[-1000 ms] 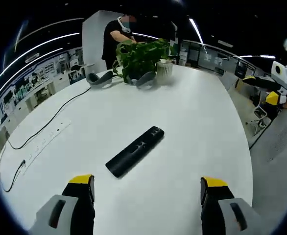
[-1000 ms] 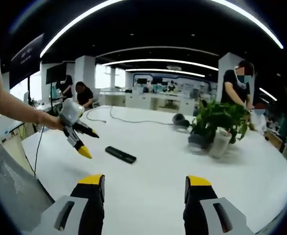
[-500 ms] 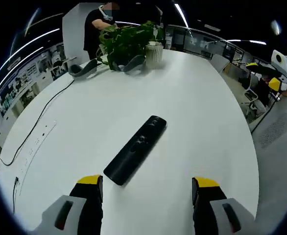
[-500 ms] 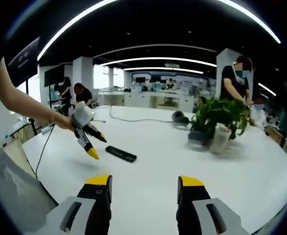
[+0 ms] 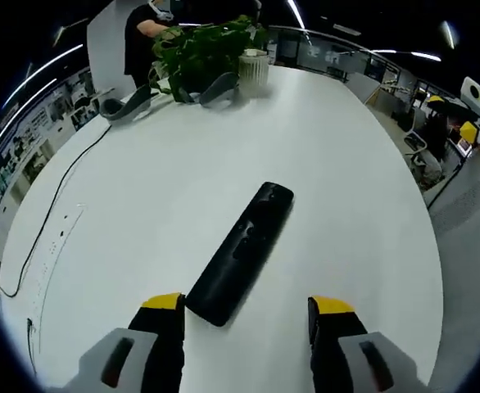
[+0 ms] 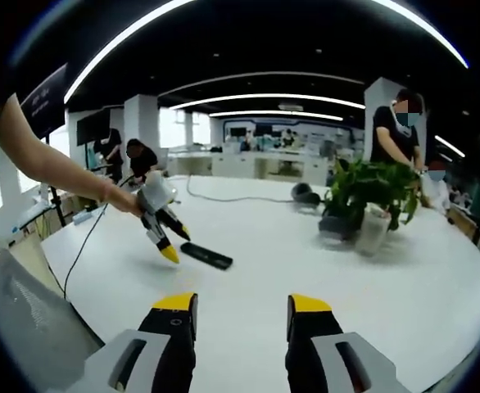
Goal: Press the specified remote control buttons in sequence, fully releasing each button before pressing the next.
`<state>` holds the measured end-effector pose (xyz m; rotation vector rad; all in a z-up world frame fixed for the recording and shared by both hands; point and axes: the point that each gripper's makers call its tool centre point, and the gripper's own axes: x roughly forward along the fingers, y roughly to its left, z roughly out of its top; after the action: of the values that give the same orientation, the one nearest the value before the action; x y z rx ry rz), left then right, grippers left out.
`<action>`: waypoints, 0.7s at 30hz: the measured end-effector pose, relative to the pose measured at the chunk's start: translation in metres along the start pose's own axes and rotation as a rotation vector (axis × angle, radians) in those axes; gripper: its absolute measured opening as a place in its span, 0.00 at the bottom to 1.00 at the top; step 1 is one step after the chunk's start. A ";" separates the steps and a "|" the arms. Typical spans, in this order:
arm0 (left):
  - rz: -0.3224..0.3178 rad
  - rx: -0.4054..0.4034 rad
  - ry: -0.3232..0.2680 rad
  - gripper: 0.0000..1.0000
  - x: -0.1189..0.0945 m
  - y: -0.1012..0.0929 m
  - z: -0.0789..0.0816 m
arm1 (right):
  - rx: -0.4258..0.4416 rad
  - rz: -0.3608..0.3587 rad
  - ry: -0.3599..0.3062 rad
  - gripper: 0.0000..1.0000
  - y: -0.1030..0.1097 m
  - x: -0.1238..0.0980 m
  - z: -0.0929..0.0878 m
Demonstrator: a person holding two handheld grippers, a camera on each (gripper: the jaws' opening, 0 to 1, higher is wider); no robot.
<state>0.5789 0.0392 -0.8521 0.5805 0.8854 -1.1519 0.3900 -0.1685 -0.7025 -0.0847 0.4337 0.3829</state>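
Black remote control [image 5: 242, 251] lies flat on the white table [image 5: 330, 180], near centre of the left gripper view. Long axis runs diagonally: near end at lower left, just above the yellow tip of that view's left jaw; far end up and to the right. Button clusters show on its upper face, too small to read. In the right gripper view the same remote sits left of centre as a short dark bar, running from upper left to lower right.

Left gripper [image 5: 245, 309]: jaws apart, nothing between them, yellow tips hanging over bare table either side of the remote's near end. Contact with the remote: cannot tell. In the right gripper view this gripper is at centre left, held in a hand [image 6: 124, 199] at the end of a bare forearm coming in from the upper left; it is tilted steeply down, yellow tip just beside the remote's left end.

Right gripper [image 6: 242, 304]: jaws parted with a narrow gap, holding nothing, above the table, well apart from the remote.

Outward: a potted plant [image 5: 199, 51] in a white ribbed pot at upper centre of the left gripper view, grey curved objects [image 5: 125, 106] just beside it, a black cable [image 5: 50, 223] trailing along the left side. A person [image 6: 395, 135] stands behind the plant.
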 end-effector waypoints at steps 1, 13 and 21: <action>-0.003 0.005 0.005 0.61 0.001 0.002 0.001 | 0.001 0.002 0.003 0.38 0.000 0.000 -0.001; -0.009 0.071 0.034 0.48 0.012 0.009 0.002 | 0.003 0.011 0.010 0.37 0.001 0.002 -0.002; -0.012 0.124 0.039 0.28 0.010 0.011 0.000 | -0.004 0.007 0.006 0.37 0.000 0.002 -0.002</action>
<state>0.5909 0.0377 -0.8607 0.7023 0.8555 -1.2158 0.3913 -0.1684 -0.7048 -0.0882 0.4388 0.3901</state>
